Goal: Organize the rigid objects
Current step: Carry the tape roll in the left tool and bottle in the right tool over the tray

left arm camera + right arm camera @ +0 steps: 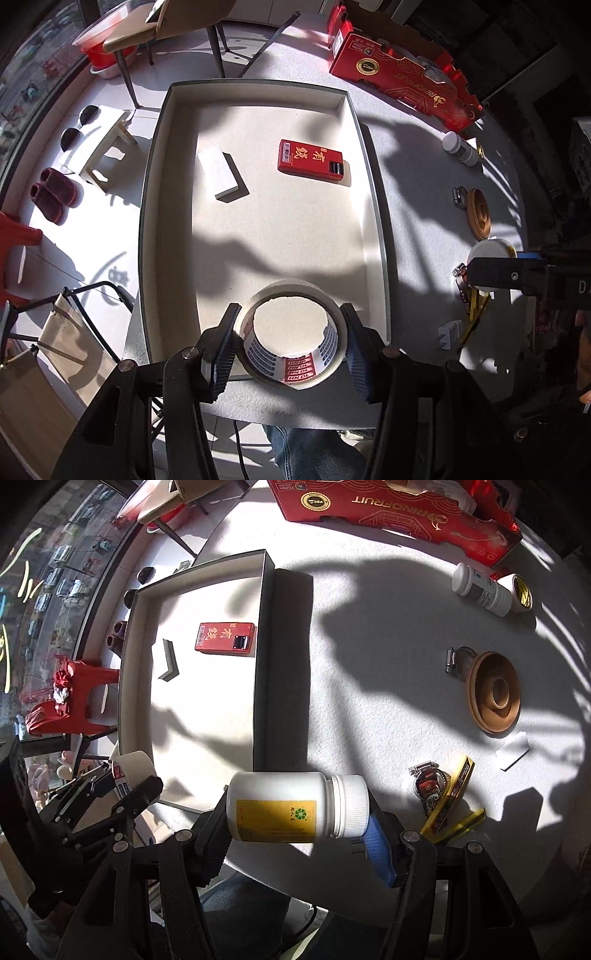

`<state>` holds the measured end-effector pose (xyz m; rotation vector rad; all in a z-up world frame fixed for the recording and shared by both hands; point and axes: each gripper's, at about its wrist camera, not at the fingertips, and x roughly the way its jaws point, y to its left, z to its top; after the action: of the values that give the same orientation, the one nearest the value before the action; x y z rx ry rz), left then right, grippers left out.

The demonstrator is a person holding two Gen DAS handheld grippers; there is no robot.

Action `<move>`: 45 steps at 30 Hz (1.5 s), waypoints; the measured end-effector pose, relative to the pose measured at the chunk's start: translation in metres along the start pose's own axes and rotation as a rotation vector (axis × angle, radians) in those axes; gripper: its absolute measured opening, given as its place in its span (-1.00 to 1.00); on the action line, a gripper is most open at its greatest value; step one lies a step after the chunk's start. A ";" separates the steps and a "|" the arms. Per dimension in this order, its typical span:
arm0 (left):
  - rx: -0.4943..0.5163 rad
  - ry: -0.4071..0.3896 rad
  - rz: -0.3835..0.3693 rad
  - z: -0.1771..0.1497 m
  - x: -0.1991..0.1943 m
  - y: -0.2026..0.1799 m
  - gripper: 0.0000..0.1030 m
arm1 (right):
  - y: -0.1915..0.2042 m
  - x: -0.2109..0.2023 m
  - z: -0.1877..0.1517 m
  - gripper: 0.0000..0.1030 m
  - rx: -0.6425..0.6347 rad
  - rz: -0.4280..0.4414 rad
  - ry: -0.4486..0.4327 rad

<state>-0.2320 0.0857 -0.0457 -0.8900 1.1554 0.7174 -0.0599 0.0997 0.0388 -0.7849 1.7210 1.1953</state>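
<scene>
Tape is what the left gripper (290, 343) holds: a beige roll of adhesive tape with a printed red and blue core (291, 334), clamped by its outer sides between the two pads, at 6 o'clock in the left wrist view. The roll hangs over the near edge of the shallow white cardboard tray with dark outer walls (373, 192). Inside this tray lie a flat red rectangular box with gold characters (314, 160), toward 12 o'clock, and a small white rectangular block (219, 171), toward 11 o'clock, the two well apart.

The right gripper (297, 812) holds a white plastic bottle with a yellow label and a ribbed white cap (295, 805), lying sideways between its fingers, base to one pad and cap to the other. It is above the grey table (369, 646), just beside the tray's near right corner. At 3 o'clock on the table rests a round brown wooden dish (493, 692), and at 1 o'clock a second white bottle with a grey label (482, 589) lies on its side.
</scene>
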 end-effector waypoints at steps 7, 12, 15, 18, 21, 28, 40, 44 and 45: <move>-0.024 -0.003 0.015 0.003 -0.001 0.015 0.10 | 0.028 0.009 0.012 0.25 -0.036 0.019 0.007; -0.050 -0.009 0.045 0.012 0.000 0.023 0.10 | 0.040 0.012 0.021 0.25 -0.032 0.029 -0.001; -0.068 -0.019 0.081 0.022 -0.001 0.028 0.09 | 0.046 0.011 0.028 0.25 -0.015 0.048 -0.031; -0.093 -0.031 0.107 0.037 0.000 0.034 0.09 | 0.052 0.012 0.039 0.25 0.003 0.059 -0.068; -0.120 -0.048 0.142 0.053 0.001 0.039 0.09 | 0.060 0.011 0.055 0.25 -0.002 0.048 -0.103; -0.172 -0.103 0.189 0.082 -0.005 0.047 0.09 | 0.080 -0.001 0.089 0.25 -0.057 0.024 -0.180; -0.166 -0.083 0.189 0.090 0.008 0.045 0.09 | 0.086 0.005 0.108 0.25 -0.069 0.013 -0.179; -0.157 -0.063 0.190 0.086 0.015 0.043 0.09 | 0.085 0.014 0.106 0.25 -0.071 0.010 -0.160; -0.155 -0.057 0.190 0.085 0.017 0.042 0.09 | 0.085 0.016 0.106 0.25 -0.071 0.009 -0.155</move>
<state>-0.2249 0.1807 -0.0587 -0.8906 1.1550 0.9926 -0.1072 0.2279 0.0409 -0.7081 1.5643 1.2954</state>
